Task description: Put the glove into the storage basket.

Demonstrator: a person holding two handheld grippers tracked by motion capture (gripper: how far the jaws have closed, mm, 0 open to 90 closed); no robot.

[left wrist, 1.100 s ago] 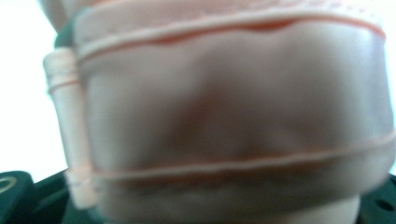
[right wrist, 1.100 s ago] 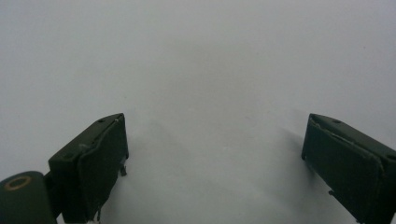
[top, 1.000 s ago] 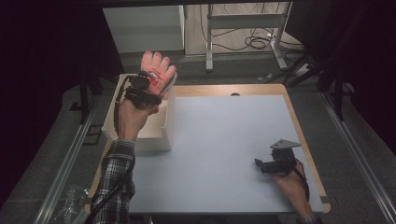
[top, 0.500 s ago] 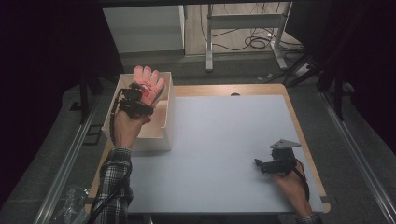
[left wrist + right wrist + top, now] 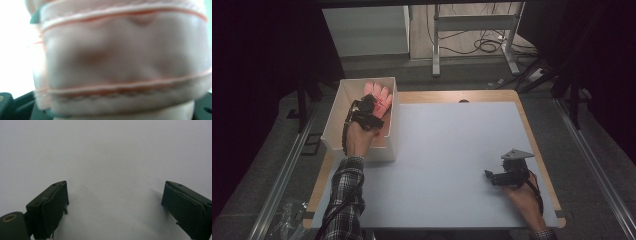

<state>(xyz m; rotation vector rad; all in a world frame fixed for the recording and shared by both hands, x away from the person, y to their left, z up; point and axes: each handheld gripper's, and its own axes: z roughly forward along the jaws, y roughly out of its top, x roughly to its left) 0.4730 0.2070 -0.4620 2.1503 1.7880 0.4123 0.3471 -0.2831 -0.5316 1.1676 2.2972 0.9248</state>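
Pink glove lowered into the white box at the far left

The pale surface [image 5: 452,150] carries a white box [image 5: 391,131] at its far left corner. Inside it the left gripper [image 5: 373,104] holds a pink glove [image 5: 379,94], jaws clamped on it though just easing apart. The right gripper [image 5: 490,176] rests near right, jaws wide apart, nothing between them.
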